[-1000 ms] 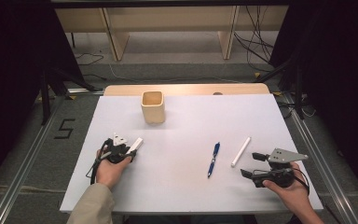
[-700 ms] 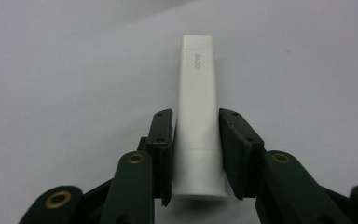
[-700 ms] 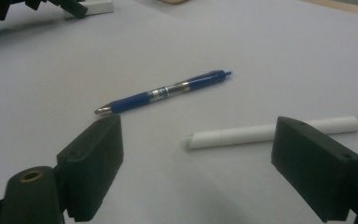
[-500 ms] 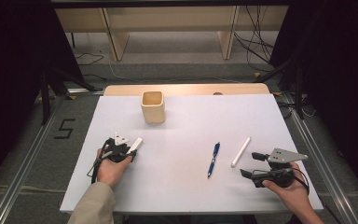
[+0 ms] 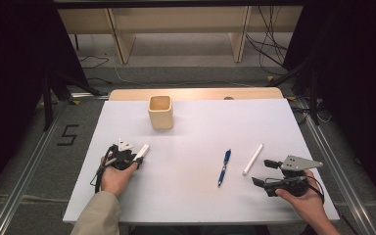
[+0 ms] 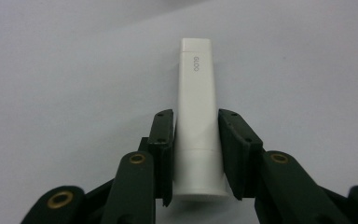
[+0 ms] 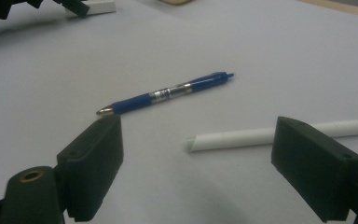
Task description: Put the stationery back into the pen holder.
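table (image 5: 196, 196): white top, wood far edge
cup (image 5: 160, 112): far left of middle
glue stick (image 5: 142, 151): near left
pen (image 5: 224, 167): right of middle
white marker (image 5: 252, 159): just right of pen

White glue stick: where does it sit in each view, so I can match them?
High view: the white glue stick lies left of centre, in the left claw.
Left gripper view: glue stick upright at centre, between the jaws.
Right gripper view: its end at the top left edge.
Shared landmark: the white table sheet.
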`<state>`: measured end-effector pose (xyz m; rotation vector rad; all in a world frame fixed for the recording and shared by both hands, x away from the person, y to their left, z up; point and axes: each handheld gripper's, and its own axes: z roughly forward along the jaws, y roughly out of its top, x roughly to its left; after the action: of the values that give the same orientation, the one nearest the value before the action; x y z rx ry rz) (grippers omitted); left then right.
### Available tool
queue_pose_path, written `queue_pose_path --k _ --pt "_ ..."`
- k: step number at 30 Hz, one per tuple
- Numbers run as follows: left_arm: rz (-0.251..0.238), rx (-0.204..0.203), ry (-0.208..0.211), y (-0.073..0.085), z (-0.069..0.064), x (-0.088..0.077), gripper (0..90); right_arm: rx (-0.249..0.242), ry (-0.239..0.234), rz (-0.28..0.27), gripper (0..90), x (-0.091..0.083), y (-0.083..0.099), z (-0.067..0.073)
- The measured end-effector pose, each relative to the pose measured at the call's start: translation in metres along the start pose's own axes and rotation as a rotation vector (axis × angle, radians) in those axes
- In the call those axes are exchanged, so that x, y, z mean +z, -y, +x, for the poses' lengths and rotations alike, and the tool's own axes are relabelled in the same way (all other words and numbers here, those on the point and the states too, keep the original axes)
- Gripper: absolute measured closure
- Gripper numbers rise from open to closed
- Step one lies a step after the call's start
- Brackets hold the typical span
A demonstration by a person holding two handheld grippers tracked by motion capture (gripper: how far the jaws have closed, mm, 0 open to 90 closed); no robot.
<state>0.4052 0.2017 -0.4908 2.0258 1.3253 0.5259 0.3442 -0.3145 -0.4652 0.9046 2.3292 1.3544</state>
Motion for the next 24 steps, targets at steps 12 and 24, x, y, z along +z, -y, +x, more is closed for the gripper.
queue_pose_path --k 12,24 --pt "-0.022 0.012 0.01 -0.002 -0.002 -0.004 67.2 0.002 -0.002 0.002 17.6 0.001 0.0 0.0" --pt "-0.056 0.029 0.031 -0.005 -0.01 -0.013 67.2 -0.003 -0.005 0.001 17.6 0.001 -0.001 0.0"
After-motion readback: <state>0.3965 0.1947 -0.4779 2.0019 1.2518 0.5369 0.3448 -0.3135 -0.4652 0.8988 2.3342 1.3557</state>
